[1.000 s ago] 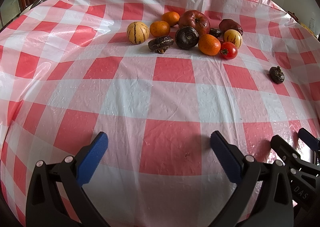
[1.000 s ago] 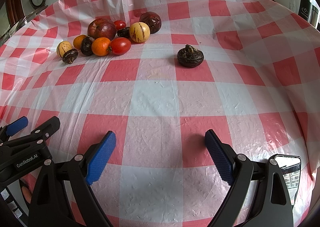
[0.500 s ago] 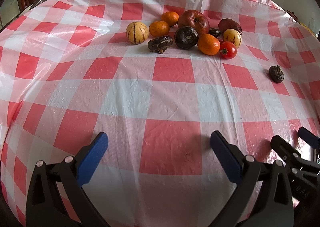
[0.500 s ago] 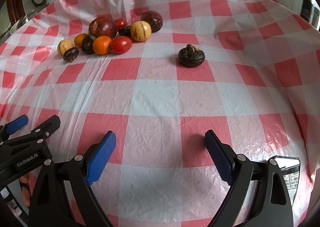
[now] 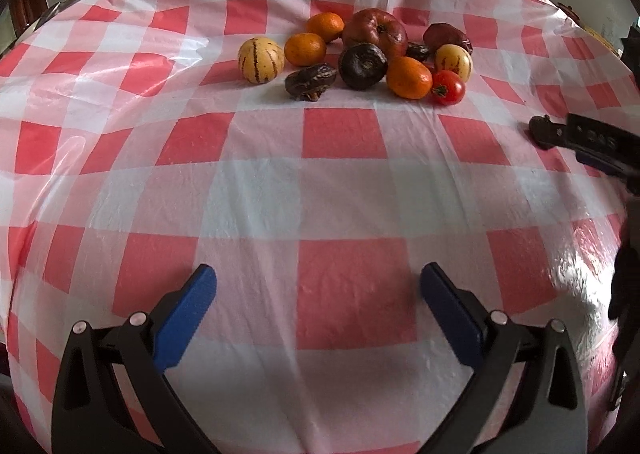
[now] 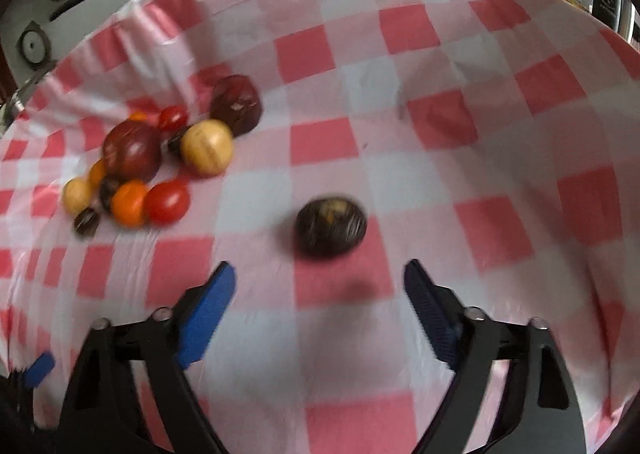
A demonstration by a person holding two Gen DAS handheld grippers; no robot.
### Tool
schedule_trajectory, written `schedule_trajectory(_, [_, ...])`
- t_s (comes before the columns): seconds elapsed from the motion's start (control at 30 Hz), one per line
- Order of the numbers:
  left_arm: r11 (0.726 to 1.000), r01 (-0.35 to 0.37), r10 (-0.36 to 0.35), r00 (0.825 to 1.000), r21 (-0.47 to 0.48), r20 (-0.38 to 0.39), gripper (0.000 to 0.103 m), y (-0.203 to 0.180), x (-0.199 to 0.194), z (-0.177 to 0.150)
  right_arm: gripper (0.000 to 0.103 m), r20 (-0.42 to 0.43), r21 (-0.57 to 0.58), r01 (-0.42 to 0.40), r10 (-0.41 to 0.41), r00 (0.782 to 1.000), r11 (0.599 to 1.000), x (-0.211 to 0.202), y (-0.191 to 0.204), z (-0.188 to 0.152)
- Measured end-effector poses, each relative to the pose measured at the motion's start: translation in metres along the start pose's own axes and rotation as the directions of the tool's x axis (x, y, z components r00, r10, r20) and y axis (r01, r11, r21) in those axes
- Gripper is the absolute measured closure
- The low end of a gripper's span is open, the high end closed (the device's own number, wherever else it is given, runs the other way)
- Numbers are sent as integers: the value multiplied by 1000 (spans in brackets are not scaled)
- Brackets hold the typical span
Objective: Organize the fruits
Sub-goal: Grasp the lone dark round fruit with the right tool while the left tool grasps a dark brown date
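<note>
Lay in a tight bunch [image 5: 360, 54] at far side of cloth: oranges, red tomatoes, 2 striped yellow ones, big red apple, dark wrinkly ones. One dark round fruit [image 6: 331, 225] sat alone, well apart.

On the surface [image 5: 280, 194] ahead of your left claw [image 5: 318, 290], the fruit cluster [image 5: 360, 54] sits toward the far side. One lone fruit [image 6: 331, 226] lies apart from it, to its right, just ahead of your right claw [image 6: 320, 286] and not between its closing jaws. In the left view your right claw partly covers that lone fruit at the right edge.
</note>
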State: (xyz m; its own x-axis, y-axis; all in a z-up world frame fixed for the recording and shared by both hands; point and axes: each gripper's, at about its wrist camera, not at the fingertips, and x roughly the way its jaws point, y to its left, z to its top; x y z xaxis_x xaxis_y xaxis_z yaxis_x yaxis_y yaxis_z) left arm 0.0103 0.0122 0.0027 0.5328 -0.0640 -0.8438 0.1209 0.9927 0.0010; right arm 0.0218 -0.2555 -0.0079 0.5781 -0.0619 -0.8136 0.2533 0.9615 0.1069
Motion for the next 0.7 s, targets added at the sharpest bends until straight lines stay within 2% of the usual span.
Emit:
schedule_trajectory(0.07, [999,30,-29,999,-23,16,1,10,1,7,31,-1,-8,22,-22,1000,1000,6,0,5])
schedule_trajectory(0.13, [999,24,-23,999,-29,39,1,17,2,17,37,-10,-22,39,-39,999,999,13,1,6])
schedule_trajectory(0.2, [999,31,-29,998,-34,57,1,25,7,33,50,-17,-29,57,-57,998,998,18,1,4])
schedule_trajectory(0.3, [996,60,-56,996,-59,68,10,31,15,56,55,15,-35,69,-69,998,997,17,2,1])
schedule_trajectory(0.37, [996,60,-56,996,-68,72,20,33,24,70,62,36,-39,75,-73,997,996,15,3,-4])
schedule_trajectory(0.53, [997,41,-36,997,-68,69,42,23,52,103,62,56,-51,103,-100,993,993,11,8,-8])
schedule_trajectory(0.7, [995,50,-42,995,-87,93,46,17,64,119,62,61,-60,113,-110,992,992,10,9,-10])
